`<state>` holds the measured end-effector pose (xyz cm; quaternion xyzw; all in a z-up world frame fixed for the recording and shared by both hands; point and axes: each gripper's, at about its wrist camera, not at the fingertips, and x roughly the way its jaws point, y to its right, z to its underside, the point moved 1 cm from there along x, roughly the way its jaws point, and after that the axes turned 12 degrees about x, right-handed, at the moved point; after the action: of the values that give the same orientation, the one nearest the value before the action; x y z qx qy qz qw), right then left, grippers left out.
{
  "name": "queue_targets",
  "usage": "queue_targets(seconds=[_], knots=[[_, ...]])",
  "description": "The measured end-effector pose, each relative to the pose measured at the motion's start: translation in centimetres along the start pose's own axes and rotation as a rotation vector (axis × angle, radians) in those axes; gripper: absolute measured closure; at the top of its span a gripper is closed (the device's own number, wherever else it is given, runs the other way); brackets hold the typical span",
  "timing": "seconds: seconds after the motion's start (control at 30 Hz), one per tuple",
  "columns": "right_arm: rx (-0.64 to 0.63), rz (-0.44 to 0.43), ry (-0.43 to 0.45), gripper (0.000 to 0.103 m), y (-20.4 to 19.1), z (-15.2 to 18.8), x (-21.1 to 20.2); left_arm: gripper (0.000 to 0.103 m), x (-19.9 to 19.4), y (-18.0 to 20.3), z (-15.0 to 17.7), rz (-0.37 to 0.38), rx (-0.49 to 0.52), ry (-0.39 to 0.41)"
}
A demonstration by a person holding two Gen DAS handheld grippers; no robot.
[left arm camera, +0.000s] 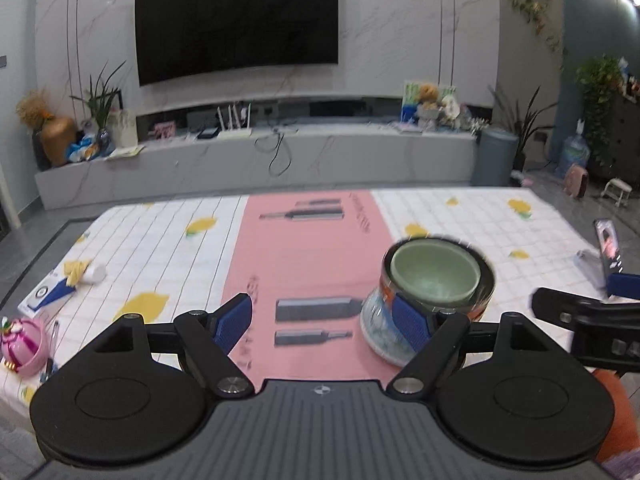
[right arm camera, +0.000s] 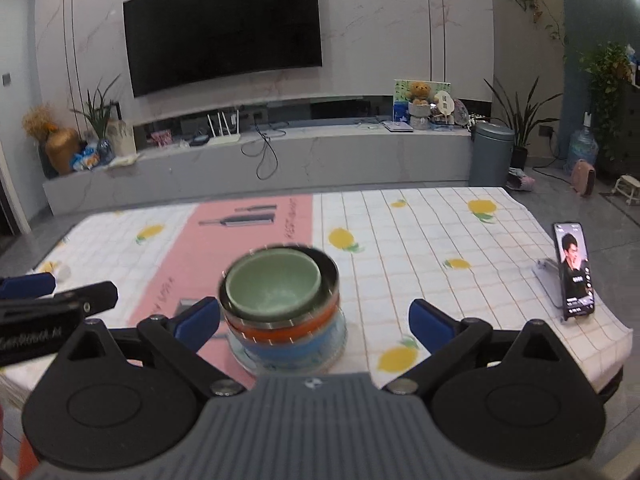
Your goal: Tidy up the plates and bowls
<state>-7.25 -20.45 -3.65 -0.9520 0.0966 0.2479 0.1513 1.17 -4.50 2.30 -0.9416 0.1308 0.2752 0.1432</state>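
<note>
Indoors, both grippers' fingers (left arm camera: 236, 320) spread above lemon-print tablecloth (right arm camera: 420, 240), television (right arm camera: 224, 24) beyond

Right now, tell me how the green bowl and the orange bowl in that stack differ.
The green bowl sits on top, nested inside the rest; the orange bowl lies below it in the stack.
The green bowl's matte inside shows fully; of the orange bowl only an outer band shows, edged by shiny metal-looking rims.
The green bowl's rim looks narrower than the orange bowl's.
Both share one stack on a plate, and neither gripper holds them.
</note>
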Motion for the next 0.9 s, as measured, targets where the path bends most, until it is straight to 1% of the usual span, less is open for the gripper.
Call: queue_targets(seconds=[0.13,0.23,0.4,0.5,0.63,0.9], knots=[[-0.017,-0.001,-0.025,0.004,0.4,1.5,0.2,0.01,0.7,0.4,1.3,-0.008,0.031,-0.047],[-0.003,-0.009,-0.047,0.004,0.6,2.2,0.4,0.01,0.9,0.9,2.4,-0.012,0.058,-0.071],[-0.014,-0.011,-0.067,0.004,0.3,3.2,0.9,0.01,1.4,1.6,3.8,-0.01,0.067,-0.124],[-0.021,-0.016,-0.086,0.004,0.0,3.5,1.3,0.01,1.2,1.6,3.8,-0.012,0.071,-0.121],[-0.015,-0.016,-0.084,0.004,0.1,3.5,1.4,0.01,0.8,1.6,3.3,-0.018,0.074,-0.105],[-0.013,-0.015,-0.098,0.004,0.1,3.5,1.6,0.01,1.2,1.7,3.2,-0.014,0.074,-0.109]])
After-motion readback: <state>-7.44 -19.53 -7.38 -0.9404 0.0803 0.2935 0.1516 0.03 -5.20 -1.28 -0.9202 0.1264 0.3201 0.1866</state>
